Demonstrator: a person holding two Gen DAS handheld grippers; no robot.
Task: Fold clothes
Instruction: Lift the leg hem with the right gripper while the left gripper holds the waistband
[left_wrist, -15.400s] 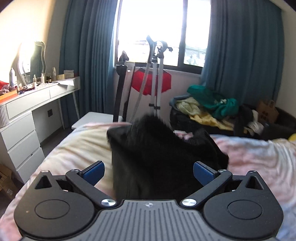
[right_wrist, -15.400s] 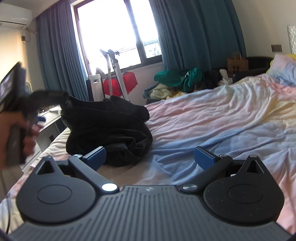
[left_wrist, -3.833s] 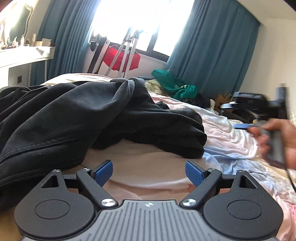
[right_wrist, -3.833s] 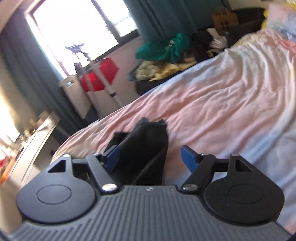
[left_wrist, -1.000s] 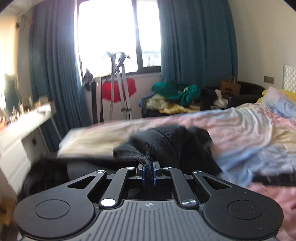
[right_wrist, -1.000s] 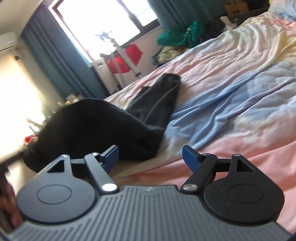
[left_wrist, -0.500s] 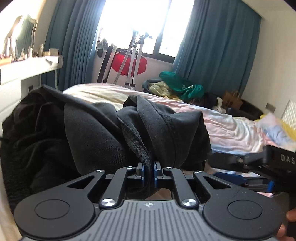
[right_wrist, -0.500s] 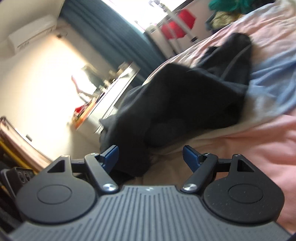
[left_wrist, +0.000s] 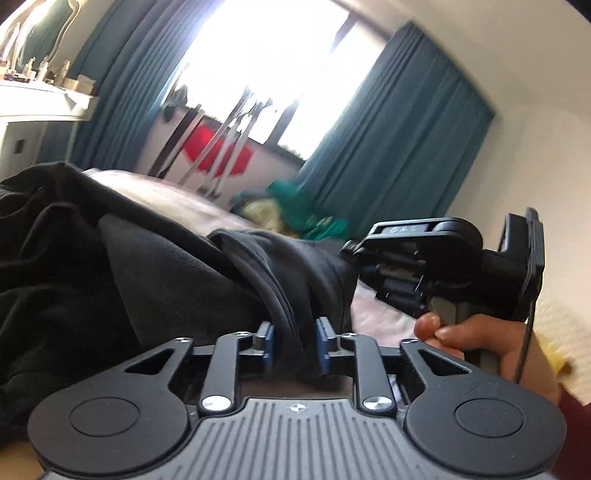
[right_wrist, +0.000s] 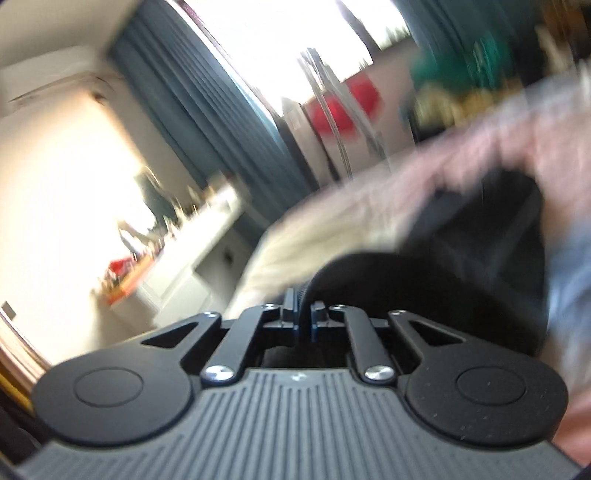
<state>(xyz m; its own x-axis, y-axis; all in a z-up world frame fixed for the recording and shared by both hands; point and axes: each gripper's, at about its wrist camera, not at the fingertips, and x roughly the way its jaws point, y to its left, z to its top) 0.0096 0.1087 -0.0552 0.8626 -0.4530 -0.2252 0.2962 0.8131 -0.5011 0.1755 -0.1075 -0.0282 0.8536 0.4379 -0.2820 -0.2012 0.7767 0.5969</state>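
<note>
**Ana:** Left wrist view first: the bed (left_wrist: 155, 199), pale pink sheet, has the black garment (left_wrist: 110, 280) heaped across it. Half a second ago the left gripper (left_wrist: 294, 345) was pinched tight on a fold; now its blue pads (left_wrist: 266, 343) sit slightly apart with the thick seam loose between them.

**Ben:** So it's letting go?

**Ana:** Likely, or regripping. Meanwhile the right gripper (right_wrist: 303, 319), wide open a moment back, is now closed on a ribbed black edge, probably a cuff or hem.

**Ben:** Meaning the hold has passed to the right.

**Ana:** I'd judge so; the garment is still bunched, not flat. Fabric looks heavy, matte, softly creased. The right view is blurred by motion.
</note>
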